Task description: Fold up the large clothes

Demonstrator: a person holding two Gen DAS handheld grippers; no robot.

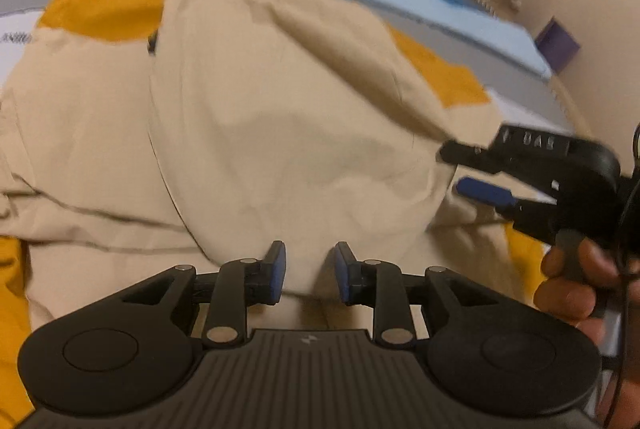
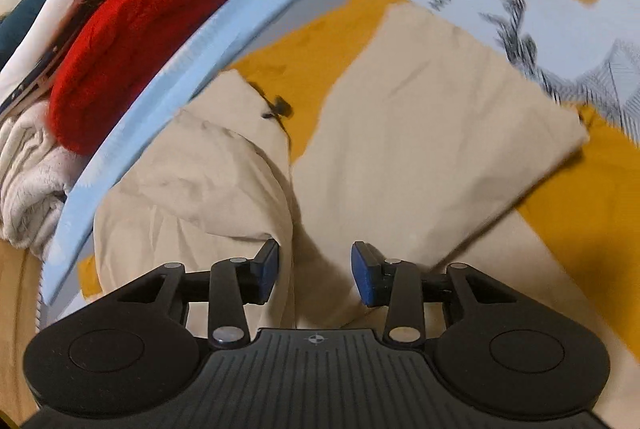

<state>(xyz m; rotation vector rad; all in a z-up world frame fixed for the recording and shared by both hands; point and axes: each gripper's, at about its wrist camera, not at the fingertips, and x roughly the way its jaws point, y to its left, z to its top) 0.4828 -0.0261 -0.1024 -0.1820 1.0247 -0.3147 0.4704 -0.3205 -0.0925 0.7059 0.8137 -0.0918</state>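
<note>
While nothing's slipped yet, here's what I'd worry about, cloth first:

jacket [image 2: 420, 117]: beige, lying half folded on the bed, on top of a mustard cloth [image 2: 592, 213]. One panel is flat, the other side is bunched into a soft ridge, so a careless fold could lock those wrinkles in.

left claw [image 1: 310, 271]: jaws only partly apart with a hump of beige cloth sitting in the gap. Can't tell whether the pads are actually biting, kinda blurry. If they aren't, a pull would leave the edge behind.

right claw [image 2: 314, 271]: spread, pads clear of the fabric, low over the crease between the two panels. Closing here might grab the layer underneath too and drag the whole stack.

mustard cloth: close under the jacket, easy to pinch along by accident.

bed [image 2: 132, 109]: the light blue edge runs just beside the bunched side, so a hard tug that way could slide the jacket toward it.

pile [image 2: 132, 41]: red and white stuff past that edge, could get bumped.
</note>
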